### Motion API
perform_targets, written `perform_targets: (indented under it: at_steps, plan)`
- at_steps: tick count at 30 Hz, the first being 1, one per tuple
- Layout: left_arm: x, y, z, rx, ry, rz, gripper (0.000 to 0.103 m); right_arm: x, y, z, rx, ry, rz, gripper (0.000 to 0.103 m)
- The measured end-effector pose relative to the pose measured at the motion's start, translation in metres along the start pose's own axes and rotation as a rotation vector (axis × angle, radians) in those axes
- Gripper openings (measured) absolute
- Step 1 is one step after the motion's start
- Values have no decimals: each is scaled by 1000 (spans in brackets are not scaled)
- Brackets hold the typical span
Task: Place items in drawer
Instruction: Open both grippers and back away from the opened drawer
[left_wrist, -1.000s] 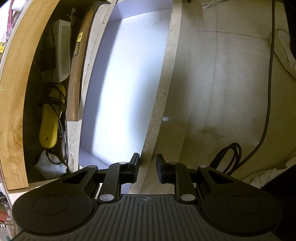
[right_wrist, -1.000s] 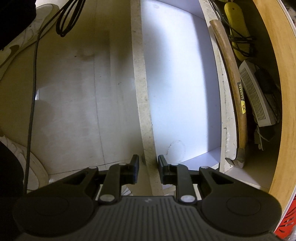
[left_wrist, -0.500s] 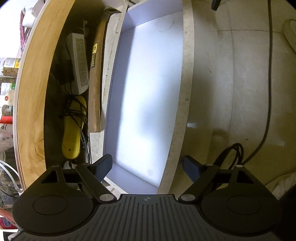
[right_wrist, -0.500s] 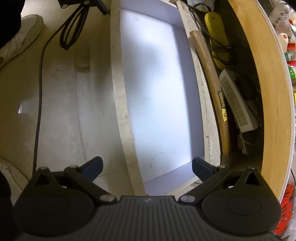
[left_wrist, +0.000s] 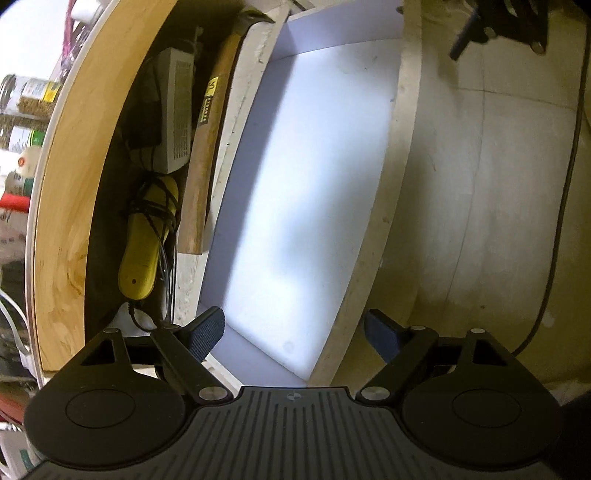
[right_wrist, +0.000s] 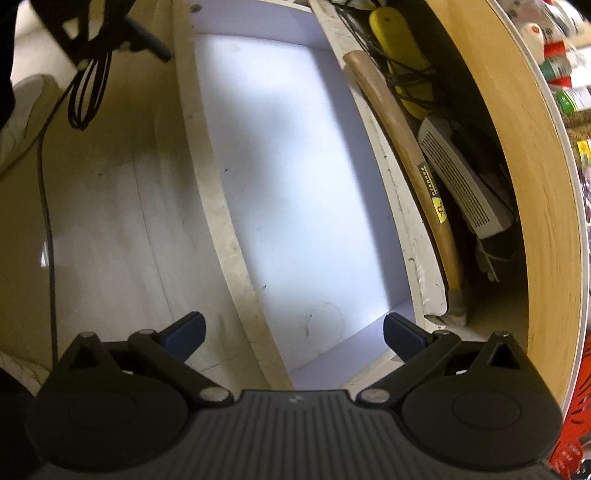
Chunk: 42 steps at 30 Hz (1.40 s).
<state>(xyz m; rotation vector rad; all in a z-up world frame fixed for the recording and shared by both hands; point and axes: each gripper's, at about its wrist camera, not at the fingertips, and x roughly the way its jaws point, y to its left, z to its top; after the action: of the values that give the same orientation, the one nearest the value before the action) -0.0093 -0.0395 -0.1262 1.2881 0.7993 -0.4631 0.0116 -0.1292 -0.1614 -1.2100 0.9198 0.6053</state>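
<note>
I take this for a home utility corner: beside the pulled-out white drawer (left_wrist: 306, 192), a wooden cabinet recess (left_wrist: 66, 206) stores a wood-handled hammer (left_wrist: 207, 147), a white vented box (left_wrist: 173, 110) and a yellow corded device (left_wrist: 147, 236). Beyond the recess stand food tins (left_wrist: 26, 96); opposite, a cable (right_wrist: 44, 206) crosses pale flooring.

My left gripper (left_wrist: 294, 329) points forward, jaws spread wide, holding nothing; my right gripper (right_wrist: 294, 329) is likewise wide and unloaded.
</note>
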Motion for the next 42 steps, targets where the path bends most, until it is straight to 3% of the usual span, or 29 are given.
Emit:
perform_targets:
  at_steps: [16,19,21,26,33,42]
  plan:
    - [2,26,1,-384,52,-105,84,21,-52,15,412,25,143,103]
    - [2,35,0,-485,68,-122,84,21,-64,11,504,34,168,103]
    - [1,41,-1,-554,83,-135,84,-11,-64,1,581,38,178,103]
    - [4,52,-8,-702,137,-182,84,-26,-71,-6,784,62,192,103]
    - [3,58,-13,-903,195,-209,84,-28,-76,-15,994,131,195,103]
    - [1,63,-18,-1081,239,-214,84,-24,-84,-31,1225,197,227,103]
